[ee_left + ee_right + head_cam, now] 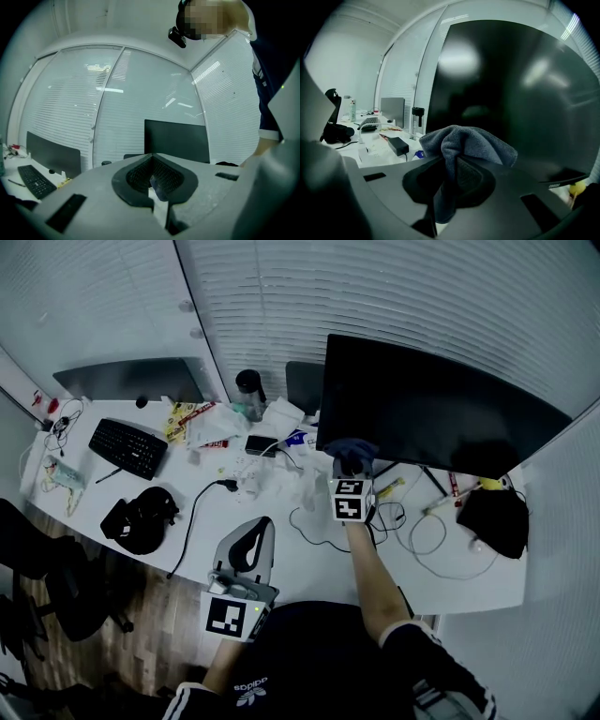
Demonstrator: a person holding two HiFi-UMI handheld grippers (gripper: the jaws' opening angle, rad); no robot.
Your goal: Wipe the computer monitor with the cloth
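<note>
1. Right gripper point(349, 468) is clamped on a bunched grey-blue cloth point(349, 448), held at the lower-left corner of the computer monitor point(441, 409). I cannot tell whether the cloth touches the screen.
2. Left gripper point(257, 532) hangs low over the near desk edge, well apart from the monitor. Its jaws are together, with an unidentified small bluish scrap at the seam.
3. Judged step: the start of a wiping pass. The next move calls for pressing the cloth flat and sweeping right along the glass.
4. The screen face is clear above and to the right. Below its bottom edge, the cables point(431, 535) and the power adapter point(261, 443) crowd the desk point(459, 582), so strokes should stay high.
</note>
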